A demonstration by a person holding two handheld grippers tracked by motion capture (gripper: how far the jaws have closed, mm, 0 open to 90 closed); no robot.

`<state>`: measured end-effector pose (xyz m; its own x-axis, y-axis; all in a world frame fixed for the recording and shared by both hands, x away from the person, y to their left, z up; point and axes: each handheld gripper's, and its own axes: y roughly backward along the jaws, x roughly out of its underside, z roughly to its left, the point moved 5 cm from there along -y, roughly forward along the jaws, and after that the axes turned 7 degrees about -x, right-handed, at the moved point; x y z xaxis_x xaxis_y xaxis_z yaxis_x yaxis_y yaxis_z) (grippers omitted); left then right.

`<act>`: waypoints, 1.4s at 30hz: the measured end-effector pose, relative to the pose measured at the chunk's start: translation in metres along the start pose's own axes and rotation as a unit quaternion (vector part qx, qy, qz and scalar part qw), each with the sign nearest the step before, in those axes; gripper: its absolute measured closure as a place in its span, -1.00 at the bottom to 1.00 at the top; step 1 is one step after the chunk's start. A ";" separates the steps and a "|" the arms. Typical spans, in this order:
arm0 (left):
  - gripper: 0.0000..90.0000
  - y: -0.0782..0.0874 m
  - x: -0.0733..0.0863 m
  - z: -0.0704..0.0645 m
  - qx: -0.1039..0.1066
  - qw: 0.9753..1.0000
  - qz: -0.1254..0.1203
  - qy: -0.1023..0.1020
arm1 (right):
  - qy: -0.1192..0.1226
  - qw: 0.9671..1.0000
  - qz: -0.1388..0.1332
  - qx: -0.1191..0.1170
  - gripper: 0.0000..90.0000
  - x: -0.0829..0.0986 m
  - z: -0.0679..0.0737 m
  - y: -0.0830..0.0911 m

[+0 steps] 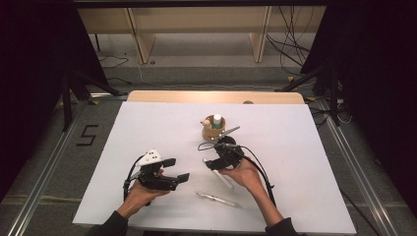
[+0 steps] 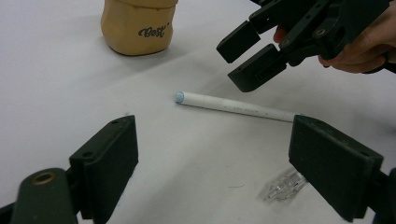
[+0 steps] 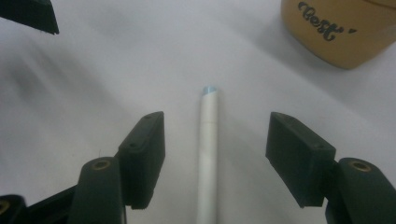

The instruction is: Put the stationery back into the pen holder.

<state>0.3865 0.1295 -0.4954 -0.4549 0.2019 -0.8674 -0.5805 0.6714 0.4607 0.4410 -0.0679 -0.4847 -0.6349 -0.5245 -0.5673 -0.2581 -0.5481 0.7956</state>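
A white pen with a pale blue tip (image 3: 207, 140) lies flat on the white table sheet (image 1: 295, 147). My right gripper (image 3: 215, 156) is open, one jaw on each side of the pen, just above it. In the high view the right gripper (image 1: 210, 162) points left, with the pen (image 1: 227, 182) running back under the hand. My left gripper (image 1: 177, 170) is open too, aimed at the same spot from the left, holding nothing. Its own view has the pen (image 2: 233, 106) ahead of the left gripper (image 2: 219, 163) and the right gripper (image 2: 252, 53) hovering over the pen.
A tan cup (image 1: 214, 130) marked "Best" stands behind the pen, holding a small bottle (image 1: 217, 119) and a silver pen (image 1: 231, 132). A clear plastic pen (image 1: 218, 199) lies near the front edge, close to the left gripper's right jaw (image 2: 285, 184). The tan cup (image 3: 341, 28) is close to the right gripper.
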 end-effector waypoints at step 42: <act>-0.66 0.006 0.002 0.001 -0.001 1.000 -0.001 -0.009 | 0.021 0.995 0.096 0.029 0.61 0.002 0.002 -0.032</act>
<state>0.3829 0.1347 -0.4951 -0.4417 0.2141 -0.8712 -0.5821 0.6705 0.4599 0.4463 -0.0498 -0.5112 -0.6462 -0.6426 -0.4116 -0.1775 -0.3980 0.9000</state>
